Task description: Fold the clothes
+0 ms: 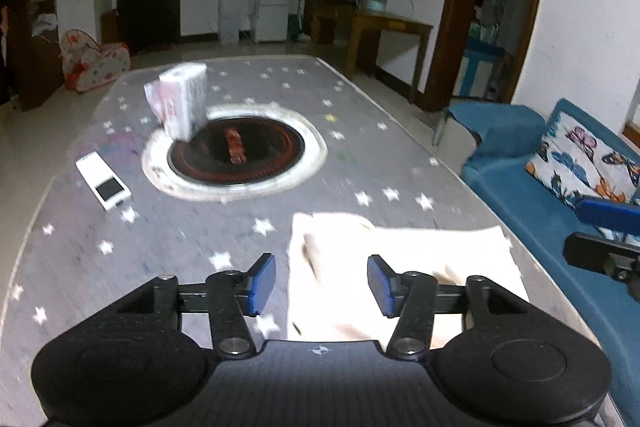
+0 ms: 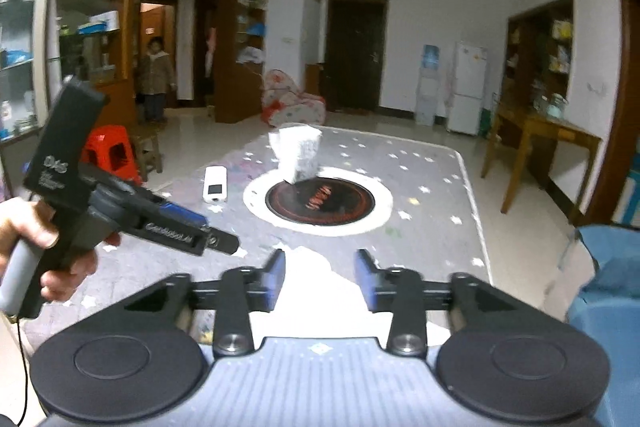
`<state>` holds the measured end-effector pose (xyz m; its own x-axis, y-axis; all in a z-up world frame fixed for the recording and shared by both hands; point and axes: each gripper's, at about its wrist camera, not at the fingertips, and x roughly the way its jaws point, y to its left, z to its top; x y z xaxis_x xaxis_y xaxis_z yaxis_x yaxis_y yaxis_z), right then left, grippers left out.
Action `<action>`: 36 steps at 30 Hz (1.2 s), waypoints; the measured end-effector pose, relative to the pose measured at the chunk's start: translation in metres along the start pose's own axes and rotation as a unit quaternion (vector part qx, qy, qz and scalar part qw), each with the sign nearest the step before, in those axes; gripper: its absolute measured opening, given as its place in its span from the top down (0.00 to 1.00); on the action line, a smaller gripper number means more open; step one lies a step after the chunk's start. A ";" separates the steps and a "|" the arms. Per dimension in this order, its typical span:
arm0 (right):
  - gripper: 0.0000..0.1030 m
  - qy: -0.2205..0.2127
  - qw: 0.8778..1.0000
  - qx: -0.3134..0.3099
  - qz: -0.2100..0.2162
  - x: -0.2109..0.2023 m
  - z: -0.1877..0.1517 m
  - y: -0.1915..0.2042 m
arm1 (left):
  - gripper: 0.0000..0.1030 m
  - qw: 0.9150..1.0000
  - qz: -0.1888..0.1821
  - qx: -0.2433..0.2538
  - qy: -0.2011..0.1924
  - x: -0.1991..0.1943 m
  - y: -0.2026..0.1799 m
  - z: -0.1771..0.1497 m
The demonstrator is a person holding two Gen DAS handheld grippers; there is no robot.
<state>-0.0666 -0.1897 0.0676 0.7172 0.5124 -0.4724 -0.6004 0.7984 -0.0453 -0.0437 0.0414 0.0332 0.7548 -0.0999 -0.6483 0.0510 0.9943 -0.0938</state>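
- Left gripper (image 1: 322,285) has its blue pads spread wide with nothing between them, hanging just above the cloth.
- Right gripper (image 2: 320,279) is the same deal: pads apart, empty, hovering over the near end of the cloth. A hand (image 2: 24,247) holds the left one off to the side.
- The cloth (image 1: 400,267) is cream/off-white, lying flat on the counter (image 1: 200,247) at its near edge. It looks folded into a rough rectangle with an extra layer showing on top, but it's too washed out by glare to see much else.
- Beyond the cloth sits a round black burner (image 1: 236,151) set into the counter.
- A tissue pack (image 1: 182,99) stands at the burner's far rim, and a white remote (image 1: 103,181) lies beside the burner.
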 end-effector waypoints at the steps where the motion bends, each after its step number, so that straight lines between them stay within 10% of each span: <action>1: 0.58 0.005 1.000 0.003 -0.004 0.000 -0.006 0.002 | 0.45 1.000 -0.003 0.000 0.004 0.000 -0.003 -0.004; 17: 0.18 0.075 0.995 0.042 -0.045 0.005 -0.064 0.021 | 0.26 1.000 -0.004 0.006 0.030 -0.008 -0.030 -0.042; 36: 0.07 0.088 0.992 0.070 -0.059 0.008 -0.081 0.026 | 0.11 0.999 0.009 0.027 0.029 -0.013 -0.047 -0.054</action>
<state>-0.1050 -0.1905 -0.0082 0.6990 0.3601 -0.6178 -0.4523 0.8918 0.0081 -0.0911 -0.0061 0.0050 0.7174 -0.0825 -0.6918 0.0745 0.9964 -0.0415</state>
